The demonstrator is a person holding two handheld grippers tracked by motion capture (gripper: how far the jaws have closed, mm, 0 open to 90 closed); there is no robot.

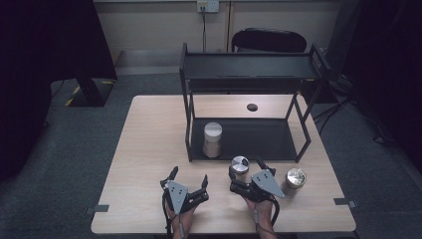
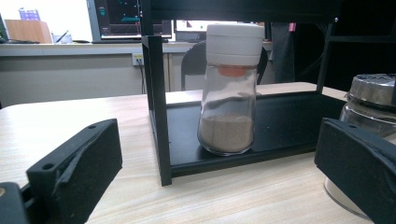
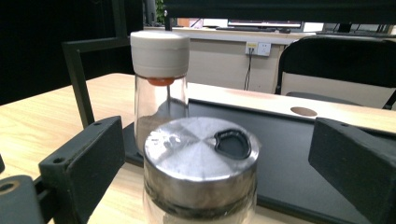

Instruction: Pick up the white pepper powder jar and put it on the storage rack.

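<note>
A black two-tier rack [image 1: 293, 142] stands on the wooden table [image 1: 149, 139]. On its bottom shelf, at the left, is a white-capped glass jar [image 1: 212, 139] [image 2: 232, 93] [image 3: 159, 84] partly filled with brownish powder. Just in front of the rack stands a glass jar with a metal lid [image 1: 239, 165] [image 3: 201, 158]. My right gripper [image 1: 245, 168] [image 3: 215, 149] is open, its jaws on either side of that jar with gaps showing. My left gripper [image 1: 189, 177] [image 2: 218, 158] rests open on the table, aimed at the white-capped jar, with nothing between its jaws.
A second metal-lidded jar [image 1: 295, 178] stands right of my right gripper. The rack's front left post [image 2: 156, 107] rises ahead of my left gripper. The top shelf [image 1: 249, 67] is bare. A round hole [image 1: 252, 107] is in the table behind the rack, a chair [image 1: 268, 40] beyond.
</note>
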